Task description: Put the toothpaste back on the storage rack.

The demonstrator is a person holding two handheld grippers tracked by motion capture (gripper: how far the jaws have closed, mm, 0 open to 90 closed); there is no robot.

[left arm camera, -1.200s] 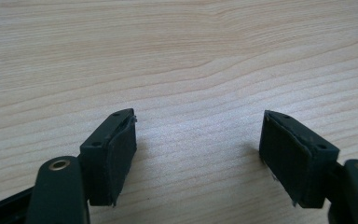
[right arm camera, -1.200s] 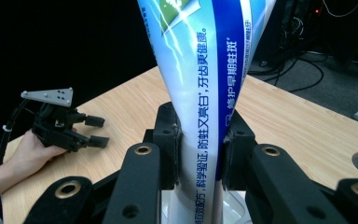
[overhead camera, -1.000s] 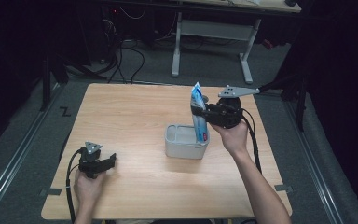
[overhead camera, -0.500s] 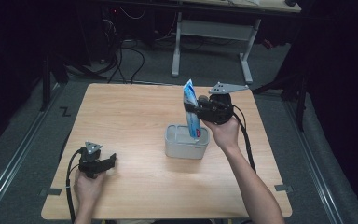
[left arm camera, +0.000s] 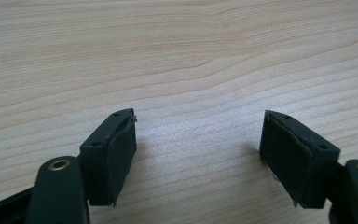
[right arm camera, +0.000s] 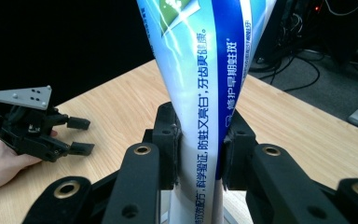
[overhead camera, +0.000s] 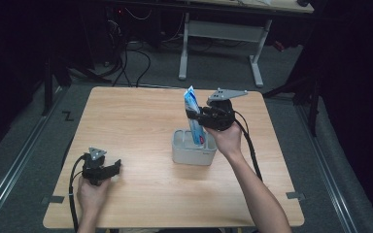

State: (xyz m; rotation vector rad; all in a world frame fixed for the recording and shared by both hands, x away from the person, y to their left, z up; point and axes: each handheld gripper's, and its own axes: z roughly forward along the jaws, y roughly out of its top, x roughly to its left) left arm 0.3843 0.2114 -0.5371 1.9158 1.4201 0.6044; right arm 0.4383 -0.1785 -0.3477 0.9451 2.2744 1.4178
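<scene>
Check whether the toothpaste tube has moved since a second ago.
Yes. The toothpaste tube, clamped in the right gripper, has shifted left and down over the grey holder, its lower end now inside.

The toothpaste tube (right arm camera: pixel 200 93) is cut off at twelve o'clock, its lower end hidden inside the grey holder (overhead camera: pixel 193 154).

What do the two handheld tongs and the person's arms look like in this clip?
Both tongs are black. The right tongs carry a grey three-cornered plate on top, as do the left tongs, and a black cable trails from each. The jaws are blocky, with flat dark pads and brass-coloured rivets at the joints. The forearms are bare, with no sleeves.
</scene>
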